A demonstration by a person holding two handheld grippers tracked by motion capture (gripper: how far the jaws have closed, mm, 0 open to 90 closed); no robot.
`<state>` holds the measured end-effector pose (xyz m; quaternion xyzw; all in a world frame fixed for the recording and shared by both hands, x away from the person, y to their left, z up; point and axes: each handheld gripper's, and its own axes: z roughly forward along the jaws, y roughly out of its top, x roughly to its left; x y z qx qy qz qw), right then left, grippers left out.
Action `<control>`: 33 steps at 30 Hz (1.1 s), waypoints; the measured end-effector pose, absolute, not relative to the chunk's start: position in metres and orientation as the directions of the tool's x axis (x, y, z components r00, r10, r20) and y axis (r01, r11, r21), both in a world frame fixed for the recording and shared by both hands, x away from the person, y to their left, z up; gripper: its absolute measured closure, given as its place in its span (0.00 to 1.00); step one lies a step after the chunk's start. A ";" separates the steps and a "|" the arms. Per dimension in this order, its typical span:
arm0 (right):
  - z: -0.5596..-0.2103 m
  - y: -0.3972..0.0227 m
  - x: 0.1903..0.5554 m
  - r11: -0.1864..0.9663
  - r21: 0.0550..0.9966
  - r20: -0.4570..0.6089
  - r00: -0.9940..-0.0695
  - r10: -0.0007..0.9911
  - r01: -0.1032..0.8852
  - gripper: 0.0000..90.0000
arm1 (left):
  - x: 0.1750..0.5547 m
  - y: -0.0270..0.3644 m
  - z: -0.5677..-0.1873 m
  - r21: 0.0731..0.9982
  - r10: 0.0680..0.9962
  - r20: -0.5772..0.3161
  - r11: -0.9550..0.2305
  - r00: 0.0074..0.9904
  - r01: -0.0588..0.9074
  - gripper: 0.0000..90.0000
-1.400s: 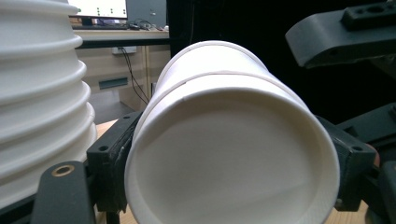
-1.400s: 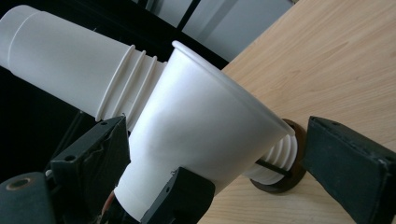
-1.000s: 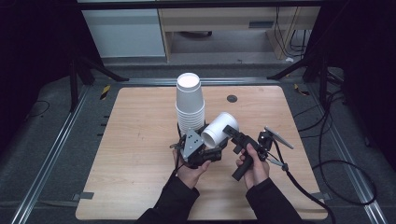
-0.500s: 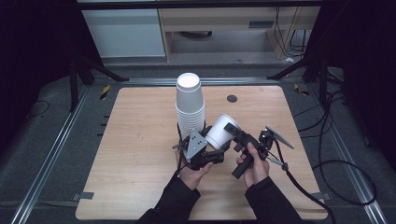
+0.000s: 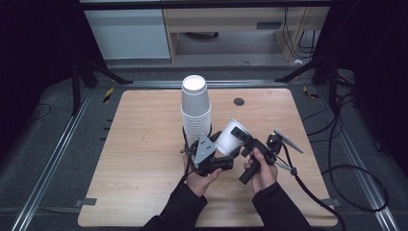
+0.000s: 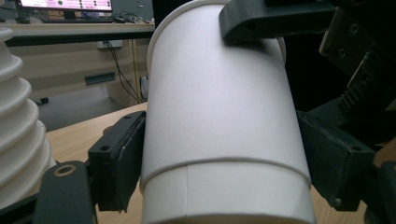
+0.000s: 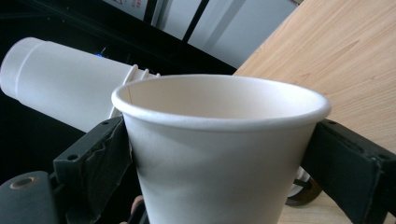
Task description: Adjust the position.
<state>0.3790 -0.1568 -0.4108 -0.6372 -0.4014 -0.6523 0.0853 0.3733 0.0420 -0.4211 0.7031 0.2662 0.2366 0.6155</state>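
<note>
A single white paper cup hangs tilted just above the table, rim toward the upper right, held by both grippers. My left gripper is shut on it near the base; in the left gripper view both pads press the cup at its lower seam. My right gripper is shut on the same cup just below the rim, a jaw on each side. A tall stack of upturned white cups stands on the table right beside the left gripper, and the stack lies behind the held cup in the right gripper view.
The wooden table has bare room to the left and at the front. A small dark round disc sits near the far edge. Cables trail from the right gripper over the table's right side. A metal rail runs along the left.
</note>
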 end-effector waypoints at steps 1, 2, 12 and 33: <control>-0.412 -0.156 0.380 -0.660 0.417 0.898 -0.174 0.404 0.625 0.10 | 0.373 0.042 -0.421 0.991 0.663 0.007 -0.102 0.748 0.081 0.22; -0.412 -0.156 0.380 -0.660 0.417 0.898 -0.174 0.404 0.625 0.10 | 0.373 0.041 -0.421 0.991 0.658 0.010 -0.108 0.753 0.082 0.22; -0.414 -0.156 0.383 -0.660 0.424 0.896 -0.181 0.406 0.620 0.09 | 0.370 0.036 -0.419 0.989 0.639 0.017 -0.123 0.769 0.081 0.22; -0.409 -0.162 0.387 -0.665 0.450 0.885 -0.199 0.420 0.596 0.14 | 0.366 0.049 -0.412 0.981 0.618 0.043 -0.176 0.785 0.085 0.25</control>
